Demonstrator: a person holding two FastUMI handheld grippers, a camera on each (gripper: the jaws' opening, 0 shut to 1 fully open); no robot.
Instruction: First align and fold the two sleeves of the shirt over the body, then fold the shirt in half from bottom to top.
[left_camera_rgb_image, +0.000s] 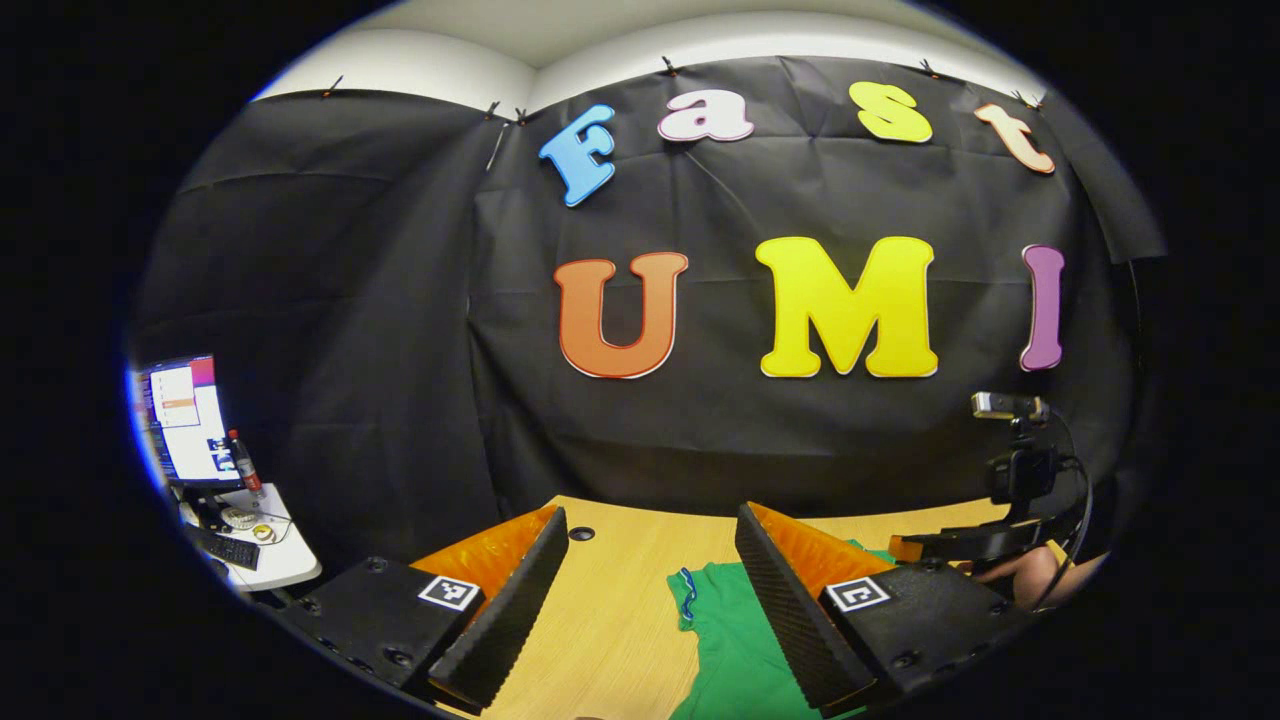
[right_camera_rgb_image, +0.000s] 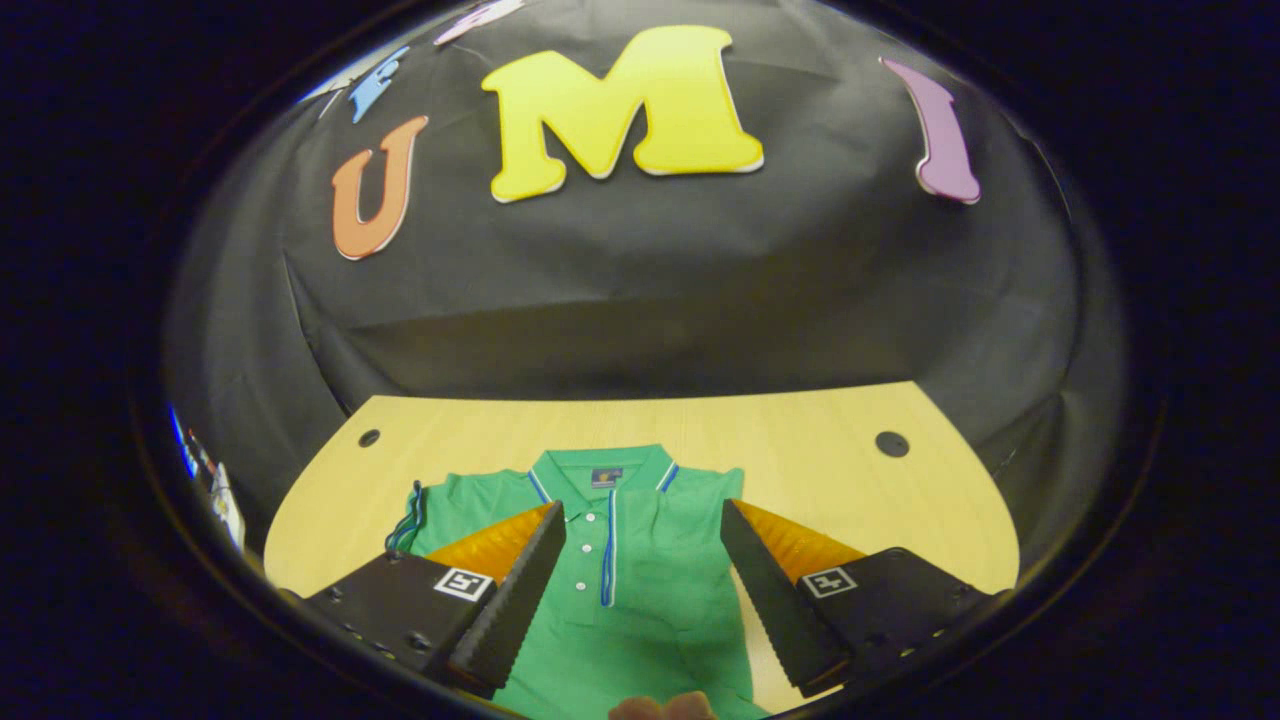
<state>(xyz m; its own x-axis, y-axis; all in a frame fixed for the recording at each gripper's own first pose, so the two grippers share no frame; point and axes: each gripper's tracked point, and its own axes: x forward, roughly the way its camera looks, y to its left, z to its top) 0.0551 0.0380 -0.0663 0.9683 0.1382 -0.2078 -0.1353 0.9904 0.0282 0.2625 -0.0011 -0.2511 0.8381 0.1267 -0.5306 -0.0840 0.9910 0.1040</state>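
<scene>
While both tools hang above the pale wood-grain table (right_camera_rgb_image: 820, 450), one green polo shirt (right_camera_rgb_image: 640, 560) lies flat on it, collar toward the far edge. Its knit cloth looks smooth, with blue-and-white trim along the collar, down the placket and at the sleeve cuff, and a row of small buttons beside the placket. From the right gripper view, the shirt's left sleeve is spread out toward the left edge, while its right sleeve looks folded in. Two round dark holes sit in the table near the far corners.

At far left in the left gripper view, a white side desk (left_camera_rgb_image: 285, 565) carries one lit monitor (left_camera_rgb_image: 185, 420), one bottle (left_camera_rgb_image: 245, 462) and one keyboard (left_camera_rgb_image: 228, 548). Next comes the left gripper (left_camera_rgb_image: 650, 610), its two ridged, wedge-shaped fingers spread wide with nothing between them but bare table and the shirt's sleeve. Farther right, the other tool's black frame and cable stand over the table's right edge, with part of a hand behind.

The right gripper (right_camera_rgb_image: 642, 590) is likewise wide apart and empty, straddling the shirt's chest from above; its fingers hide part of the chest on each side.
</scene>
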